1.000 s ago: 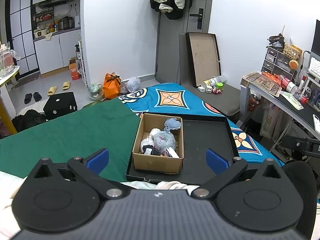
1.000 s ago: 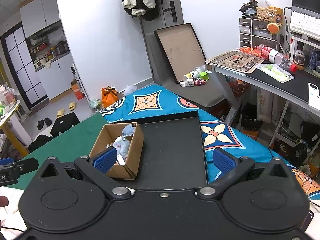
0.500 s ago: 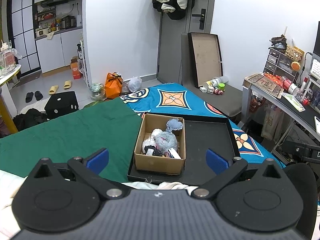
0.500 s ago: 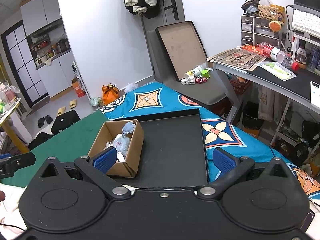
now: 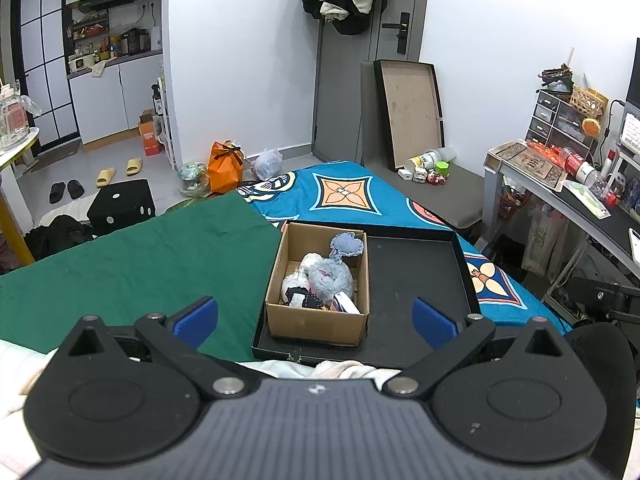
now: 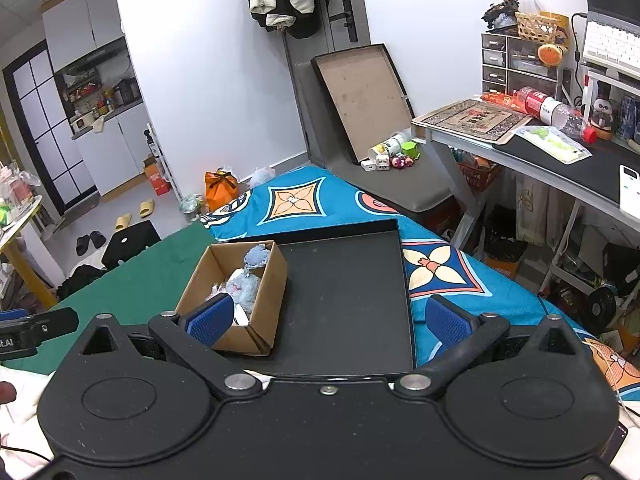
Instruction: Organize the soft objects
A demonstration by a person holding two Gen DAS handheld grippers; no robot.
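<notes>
A brown cardboard box (image 5: 316, 320) stands in the left part of a shallow black tray (image 5: 416, 280) on the bed. It holds several soft things: a grey-blue plush toy (image 5: 332, 276), a white bundle (image 5: 298, 280) and dark pieces. The box (image 6: 256, 320) and tray (image 6: 348, 300) also show in the right wrist view. My left gripper (image 5: 315, 318) is open and empty, held back from the box. My right gripper (image 6: 328, 318) is open and empty, above the tray's near edge.
A green cloth (image 5: 132, 264) covers the bed left of the tray; a blue patterned sheet (image 5: 348, 196) lies beyond. A desk (image 6: 560, 152) with clutter stands at the right. A grey bench (image 5: 444, 188) with small items is behind. White fabric (image 5: 344, 368) lies near me.
Both views have shifted slightly: the box and tray sit a little further from the left gripper and a little lower in the right view. Both grippers stay open.
</notes>
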